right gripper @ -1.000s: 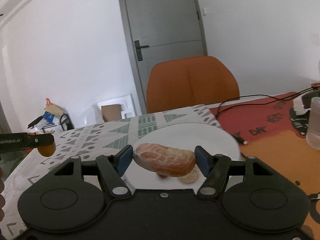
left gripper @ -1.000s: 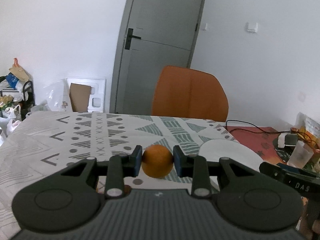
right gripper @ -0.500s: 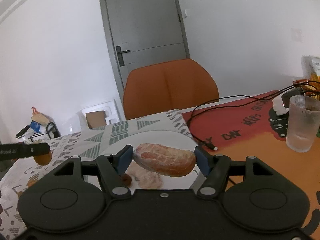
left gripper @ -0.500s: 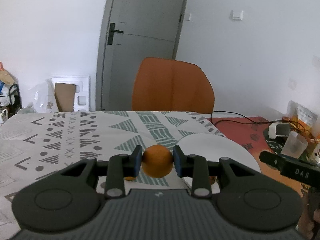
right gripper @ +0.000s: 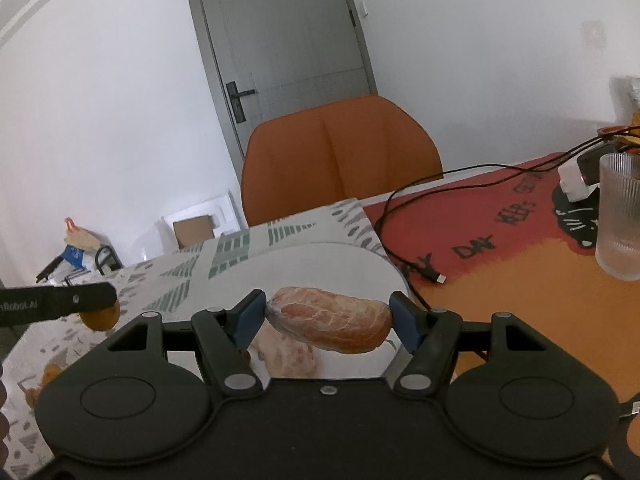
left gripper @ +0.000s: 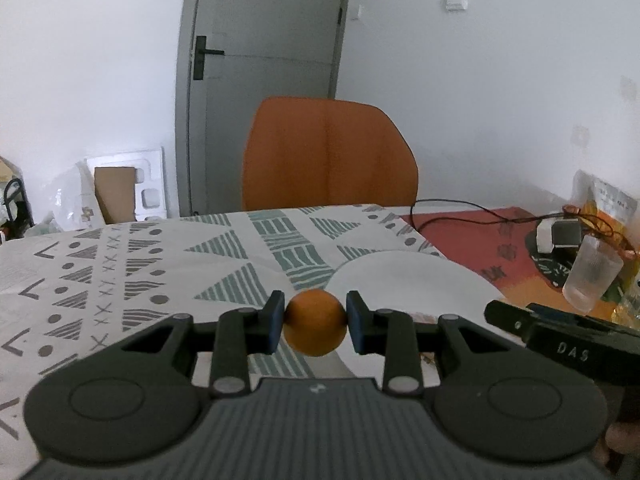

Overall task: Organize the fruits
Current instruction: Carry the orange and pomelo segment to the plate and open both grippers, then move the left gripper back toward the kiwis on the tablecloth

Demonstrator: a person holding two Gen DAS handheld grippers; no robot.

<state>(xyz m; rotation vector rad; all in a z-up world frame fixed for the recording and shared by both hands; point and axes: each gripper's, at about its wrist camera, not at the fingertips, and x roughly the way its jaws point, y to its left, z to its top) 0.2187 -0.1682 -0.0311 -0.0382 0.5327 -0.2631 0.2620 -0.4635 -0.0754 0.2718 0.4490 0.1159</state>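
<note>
change: both your loads now sit nearer the white plate [right gripper: 384, 268] than a second ago, so drop-off looks close | left gripper [left gripper: 315, 322]: clamped narrow on smooth round orange [left gripper: 315, 328], beside plate edge | right gripper [right gripper: 328, 320]: mid-width grip on oblong, mottled pink-red fruit [right gripper: 330, 324] over glossy plate

Patterned tablecloth [left gripper: 224, 256] under white plate [left gripper: 416, 280], glass [right gripper: 620, 216]

Left tool [left gripper: 315, 322] clamped on a small round orange fruit [left gripper: 315, 328], above a worktop with a white, grey-and-green patterned cloth [left gripper: 160, 276], round white plate [left gripper: 412, 280] just beyond, orange chair [left gripper: 328, 152], ribbed clear glass [left gripper: 592, 276] at right
</note>
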